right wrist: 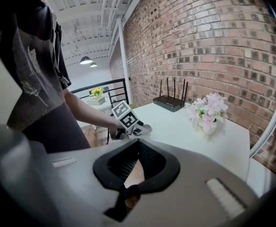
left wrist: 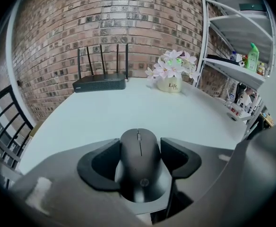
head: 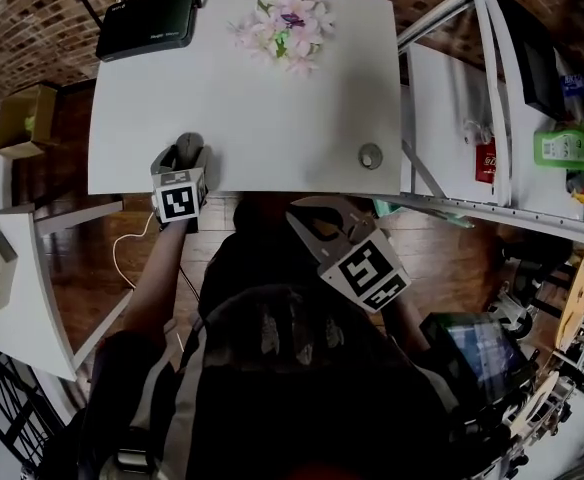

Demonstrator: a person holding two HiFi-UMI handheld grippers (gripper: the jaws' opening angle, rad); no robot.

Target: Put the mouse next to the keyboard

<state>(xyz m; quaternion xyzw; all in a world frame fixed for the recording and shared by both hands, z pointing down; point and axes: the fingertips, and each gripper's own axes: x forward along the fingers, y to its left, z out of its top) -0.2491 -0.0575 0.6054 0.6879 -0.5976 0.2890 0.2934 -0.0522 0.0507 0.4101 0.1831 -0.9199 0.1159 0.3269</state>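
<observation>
1. Mouse (left wrist: 139, 162) is clamped in my left gripper (left wrist: 139, 145): the jaws stand about a mouse-width apart, one pad pressed to each flank, wheel end pointing away from the camera.
2. In the head view, the left gripper (head: 182, 173) holds the mouse (head: 188, 148) at the table's (head: 272, 98) near edge, toward its left corner. I cannot tell whether the mouse rests on the top or hangs just above it.
3. My right gripper (right wrist: 137, 143) has its jaws closed together on nothing; wood floor (right wrist: 134, 174) shows through the loop of the pads.
4. The right gripper (head: 317, 218) is off the table, just in front of the near edge and tilted, close to my torso.
5. A router (head: 147, 23) sits at the table's far left corner, antennas up.
6. Flowers (head: 287, 23) in a pot stand at the table's far edge, near the middle.
7. A small round disc (head: 371, 155) lies by the table's near right corner.
8. A rack (head: 492, 88) stands beside the table's right side, with a green bottle (head: 564, 148) on it.
</observation>
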